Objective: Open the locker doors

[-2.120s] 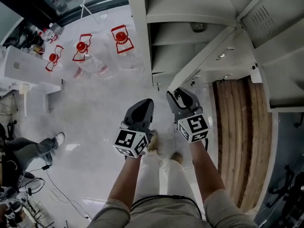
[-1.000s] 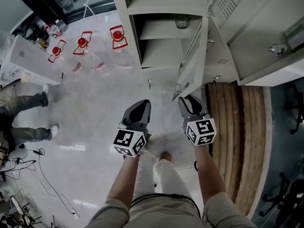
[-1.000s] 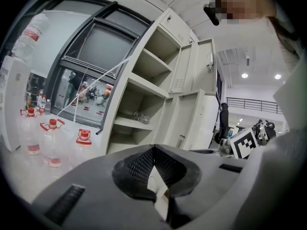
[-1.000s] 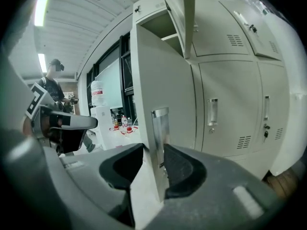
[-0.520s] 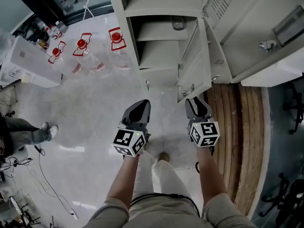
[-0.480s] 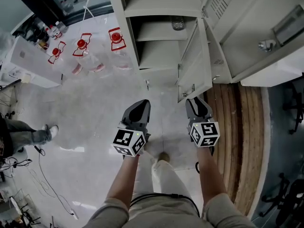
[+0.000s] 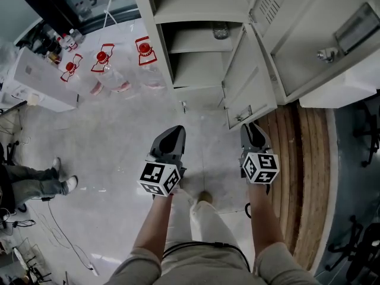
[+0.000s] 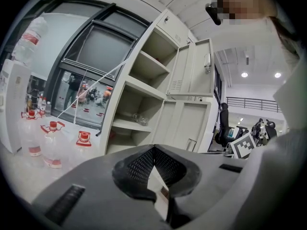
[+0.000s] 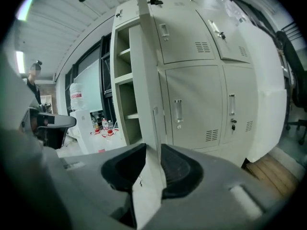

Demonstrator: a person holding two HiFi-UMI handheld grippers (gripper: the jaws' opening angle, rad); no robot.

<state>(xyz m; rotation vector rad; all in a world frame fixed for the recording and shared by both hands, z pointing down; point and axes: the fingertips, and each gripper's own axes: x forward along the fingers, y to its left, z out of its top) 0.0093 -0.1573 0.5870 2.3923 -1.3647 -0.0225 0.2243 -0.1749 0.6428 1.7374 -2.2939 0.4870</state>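
**Steadily now: swing the lower door out on its arc**

Your right gripper [image 7: 252,130] has the free edge of the lower door [image 7: 249,88] between its jaws, down near the bottom corner, and the jaws are closing on it. In the right gripper view the thin sheet fills the gap at the tips, so the pads look to be biting. The door stands partly open, out from the locker [image 7: 151,16], with bare shelves showing to its left. The upper door [image 7: 309,34] above it is already swung wide.

Your left gripper [image 7: 172,134] hangs over the floor with its jaws together on nothing, well clear of the locker. Leave it there.

To do this step well:

1. Let the jaws finish closing before you pull. A thin metal edge will probably slip out of a half grip.
2. Move your hand along the curve the door wants to follow around its hinge, not straight back toward you.
3. Turn your wrist with the panel so the jaws stay flat to the sheet and do not twist it.
4. Mind your feet, which are just below the door's corner.
5. Slow down near the end of the swing, since the closed doors [image 9: 192,114] lie to the right.
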